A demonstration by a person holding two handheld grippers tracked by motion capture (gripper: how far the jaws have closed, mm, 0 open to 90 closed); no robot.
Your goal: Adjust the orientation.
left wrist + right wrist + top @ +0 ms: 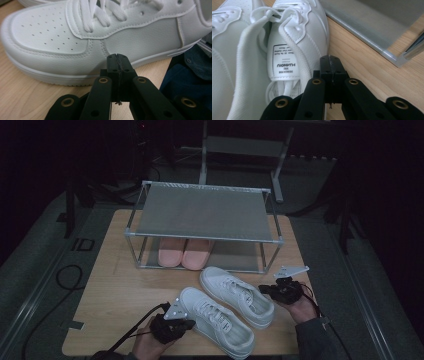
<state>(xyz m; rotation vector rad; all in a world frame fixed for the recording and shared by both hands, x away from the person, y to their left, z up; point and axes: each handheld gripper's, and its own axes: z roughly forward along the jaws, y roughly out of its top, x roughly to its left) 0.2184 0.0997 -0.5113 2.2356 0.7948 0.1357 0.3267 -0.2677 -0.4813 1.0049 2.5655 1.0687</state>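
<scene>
sneakers [227,312] before rack [202,212], slippers [184,252] inside

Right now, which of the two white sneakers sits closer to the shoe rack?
The right-hand white sneaker, beside the right gripper; its toe nearly reaches the rack. The other sneaker lies nearer the table's front edge.

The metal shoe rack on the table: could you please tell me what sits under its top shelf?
Under the shoe rack's top shelf, a pair of pink slippers rests on the lower shelf. Their front ends show; the top shelf hides the rest.
</scene>
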